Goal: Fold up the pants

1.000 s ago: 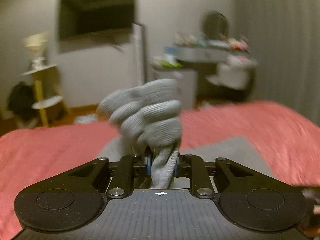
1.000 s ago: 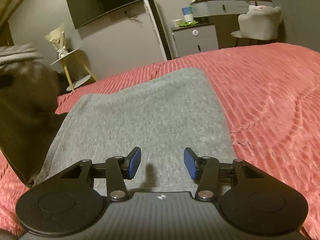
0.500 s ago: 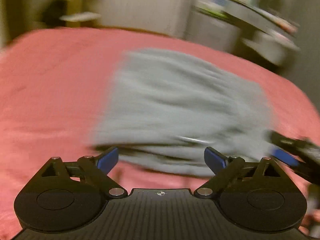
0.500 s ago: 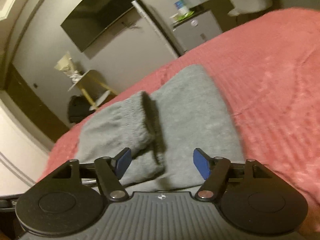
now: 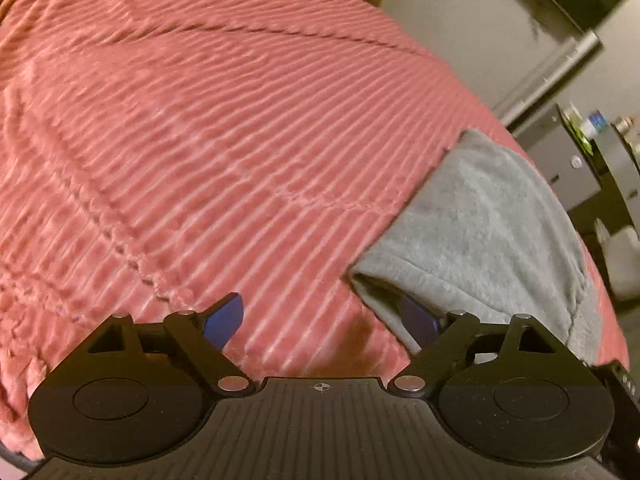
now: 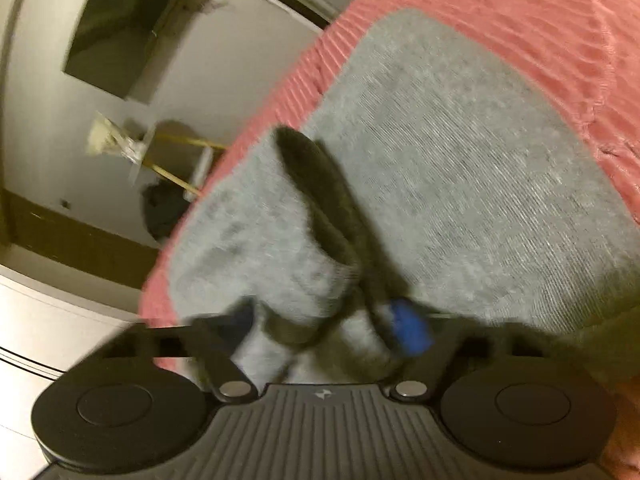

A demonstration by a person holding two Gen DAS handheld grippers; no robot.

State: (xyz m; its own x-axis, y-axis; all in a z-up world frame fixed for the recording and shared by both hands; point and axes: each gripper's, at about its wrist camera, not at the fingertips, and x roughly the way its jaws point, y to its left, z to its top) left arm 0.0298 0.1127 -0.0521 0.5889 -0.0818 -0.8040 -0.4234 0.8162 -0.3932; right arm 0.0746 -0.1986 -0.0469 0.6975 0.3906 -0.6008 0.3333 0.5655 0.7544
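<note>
Left tool (image 5: 326, 320) closing on nothing, right tool (image 6: 326, 328) closing around grey pants (image 6: 460, 168)

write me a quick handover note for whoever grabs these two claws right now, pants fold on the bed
Left claw: jaws wide, closing slightly, nothing gripped; bare bedspread between them, one pad at the pants' near edge.
Right claw: closing around a grey fold, grip not clear through blur.
Pants: lying on the bed, part folded over.
Left to do: secure the fold, finish, flatten.
</note>
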